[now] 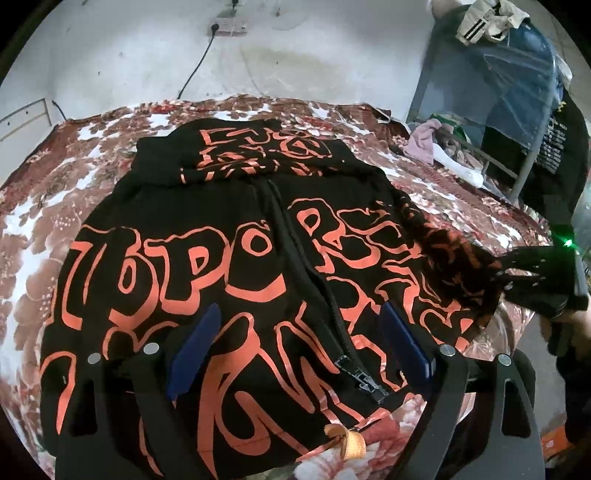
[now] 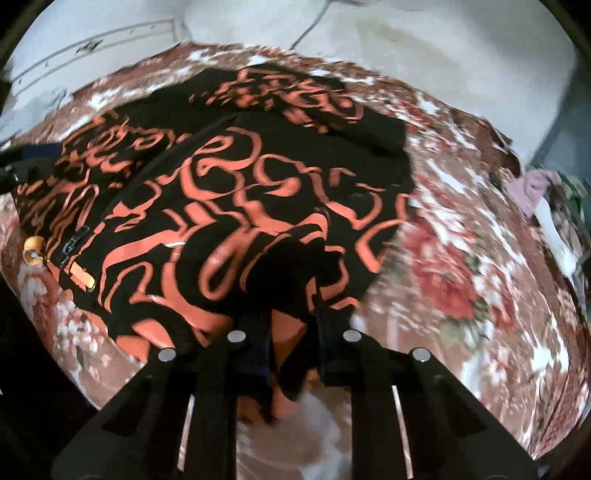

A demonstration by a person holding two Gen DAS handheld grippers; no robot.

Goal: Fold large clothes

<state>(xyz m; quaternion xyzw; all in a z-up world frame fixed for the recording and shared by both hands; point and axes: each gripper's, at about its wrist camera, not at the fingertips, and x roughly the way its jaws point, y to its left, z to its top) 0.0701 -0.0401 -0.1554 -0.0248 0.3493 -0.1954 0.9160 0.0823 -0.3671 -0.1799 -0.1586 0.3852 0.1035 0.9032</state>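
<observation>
Right tongs (image 2: pixel 291 325): jaws pinched together on a bunched fold at the near edge of the black hoodie (image 2: pixel 236 177), cloth clamped between the dark fingers (image 2: pixel 255 332). Right wrist view is motion-blurred, so exact pad contact is soft, but fabric runs straight through the gap.

Left tongs (image 1: pixel 299 339): jaws wide apart, blue pads (image 1: pixel 195 343) hovering over the hoodie's front near the hem, nothing between them. Whether the pads touch the cloth, can't tell.

Hoodie lies spread on a bed with a red-brown floral bedspread (image 1: pixel 51 206), front up, orange graffiti lettering, hood folded down over the chest at the far end. Zipper (image 1: pixel 325 295) runs down the middle, slider close to the hem, just beside the left tongs' right pad. Tan tag (image 1: pixel 347 439) at the hem.

Only the left wrist view shows:
- right tongs from outside, at the hoodie's right edge, green LED (image 1: pixel 568 243) lit, sleeve cloth pulled toward them
- wall socket (image 1: pixel 229 27) with black cable
- blue metal rack (image 1: pixel 480 110) at right, clothes draped on top, pink and white garments heaped at its foot

Only the right wrist view shows:
- the clamped fold up close
- open bedspread to the right of the hoodie
- tip of the left tongs at the far left edge
</observation>
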